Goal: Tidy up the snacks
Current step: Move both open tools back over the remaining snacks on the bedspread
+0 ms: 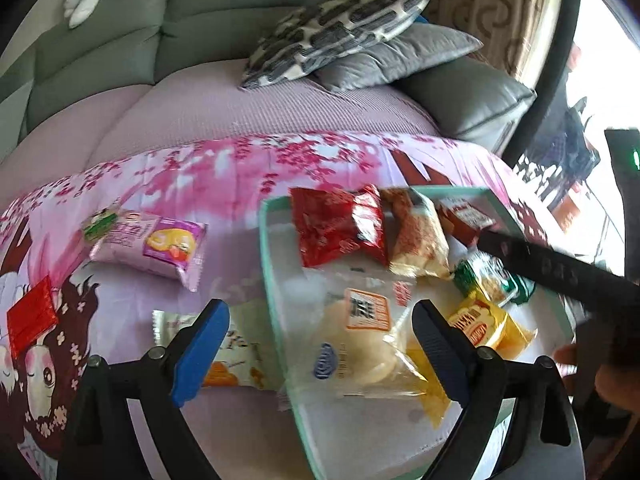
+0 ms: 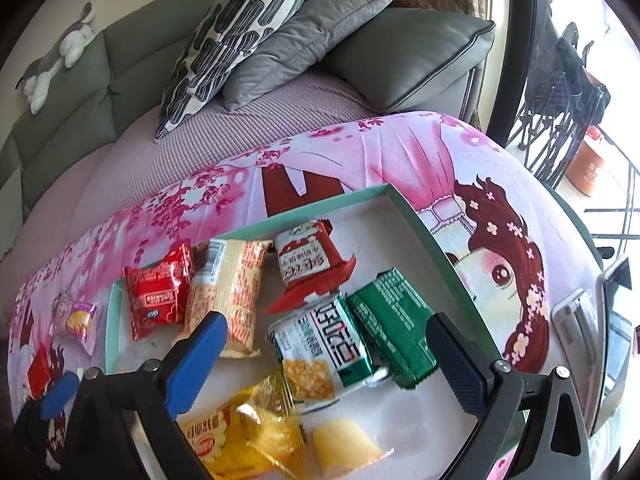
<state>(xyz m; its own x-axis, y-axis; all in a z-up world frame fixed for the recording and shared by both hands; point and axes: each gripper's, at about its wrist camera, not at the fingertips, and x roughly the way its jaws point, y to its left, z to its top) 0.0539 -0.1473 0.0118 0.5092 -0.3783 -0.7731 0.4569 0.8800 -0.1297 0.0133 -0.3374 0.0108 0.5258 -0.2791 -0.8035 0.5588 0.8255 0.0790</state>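
Left wrist view: the left claw (image 1: 320, 354) stands spread, its blue-padded fingers hanging clear of the clear-wrapped pale round bun packet (image 1: 360, 344) lying between them and pinching nothing.
Right wrist view: the right claw (image 2: 326, 356) is spread wide too, empty, with the white-and-green crinkled cracker packet (image 2: 320, 344) lying between its fingers.
Tray: a shallow rectangular tray with a mint-green rim (image 2: 416, 220) and a white floor, under and ahead of both claws, resting on the tabletop.
Done: judged from the layout, most snacks are already in the tray: a glossy red foil packet (image 2: 158, 298) ahead-left of the right claw, a long orange-and-cream pillow pack (image 2: 228, 292) beside it, a red-and-white packet (image 2: 304, 266) straight ahead, a dark green foil packet (image 2: 394, 324) by its right finger, and a yellow plastic packet (image 2: 240, 436) below it.
Left: outside the tray lie a pink-and-purple plastic packet (image 1: 160, 242) ahead-left of the left claw, a white-and-orange packet (image 1: 240, 352) behind its left finger, and a flat red foil packet (image 1: 32, 320) far left.
Surface: a soft pink cartoon-print cloth (image 1: 224, 184) with blossoms.
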